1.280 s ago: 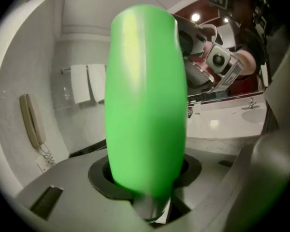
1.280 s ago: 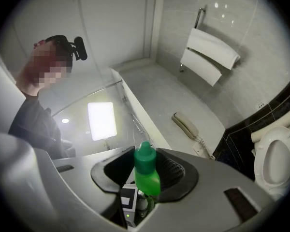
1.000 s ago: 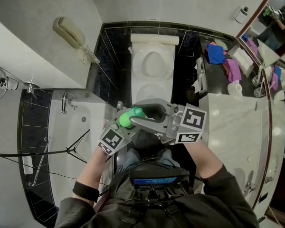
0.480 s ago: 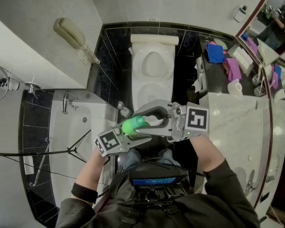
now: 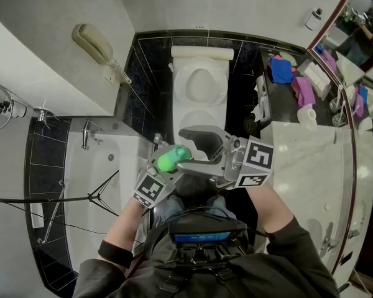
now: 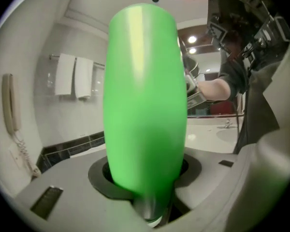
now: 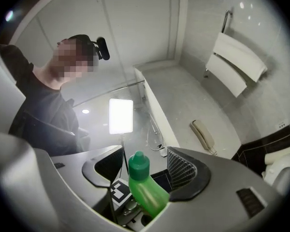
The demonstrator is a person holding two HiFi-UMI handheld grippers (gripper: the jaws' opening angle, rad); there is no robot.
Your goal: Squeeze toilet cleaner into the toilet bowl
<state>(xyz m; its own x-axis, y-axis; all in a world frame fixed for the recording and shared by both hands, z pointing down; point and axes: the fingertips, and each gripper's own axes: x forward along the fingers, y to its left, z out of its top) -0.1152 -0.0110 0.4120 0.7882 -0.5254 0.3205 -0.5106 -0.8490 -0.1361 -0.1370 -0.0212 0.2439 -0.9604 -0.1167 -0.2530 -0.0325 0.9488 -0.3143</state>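
Since a second ago the jaws of the right gripper (image 5: pixel 196 151) have been opening. They were narrower about the capped end of the green bottle (image 5: pixel 172 158) then, and now they stand wide with that end still between them. Otherwise we see little change, and both hands sit in much the same place before the person's chest.

In the right gripper view the bottle (image 7: pixel 147 192) rises between the two parted jaws, its cap (image 7: pixel 138 164) clear of both pads. Lower down, its body leans toward the jaw with the ribbed pad (image 7: pixel 181 170). It seems to rest against that jaw, though we cannot be sure from this angle.

The left gripper (image 5: pixel 163 168) is clamped on the bottle's body. In its own view the green body (image 6: pixel 145 105) fills the middle of the picture and stands up out of the gap between the jaws.

From the head view we find the bottle held in the air, lying roughly level with its cap end toward the right gripper. It is just short of the front edge of the toilet (image 5: pixel 201 82), whose bowl is open beyond it. The rim of the bathtub (image 5: pixel 112 144) is on the left and the edge of the pale counter (image 5: pixel 298 160) on the right. A wall phone (image 5: pixel 94 42) hangs above the tub's far corner.
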